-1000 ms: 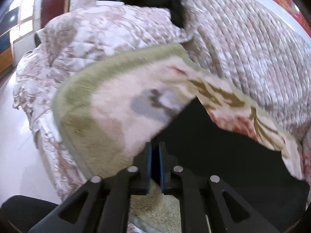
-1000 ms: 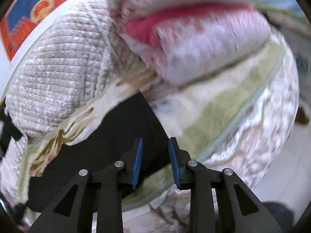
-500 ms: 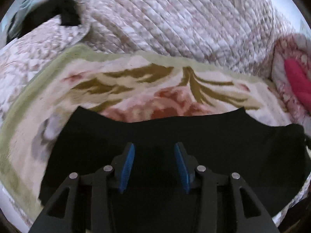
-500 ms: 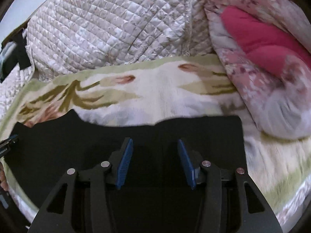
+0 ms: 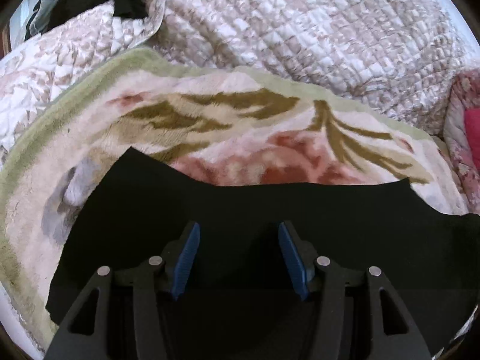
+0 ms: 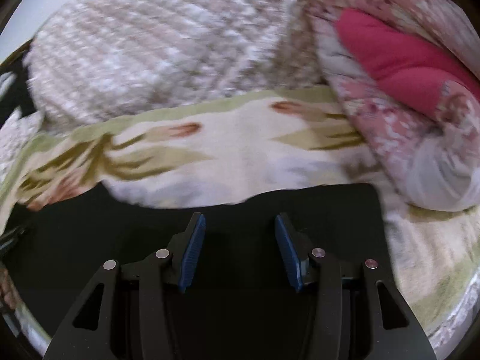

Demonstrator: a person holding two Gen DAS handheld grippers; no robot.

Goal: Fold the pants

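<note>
The black pants [image 5: 270, 210] lie spread in 1 long dark band across the floral fleece blanket [image 5: 210, 126] on the bed, running from my left side to my right, and I hold both tools just above them. My left gripper [image 5: 238, 255] stands wide, its blue pads apart with only dark cloth showing between them, gripping nothing. My right gripper [image 6: 240, 247] is likewise wide and empty over the other end of the pants [image 6: 330, 210], whose squared edge stops just short of the pink rolled quilt [image 6: 405, 90]. From what I can see the garment looks flat and narrow enough that the legs may already be laid 1 over the other, though the cloth is too dark for me to make out seams or layers, so I cannot be sure. I judge the lengthwise fold as possibly done and the crosswise folds as still to do: 1 end has to be pinched and carried over to the other. Behind the blanket sits the quilted bedspread [image 5: 300, 30].
</note>
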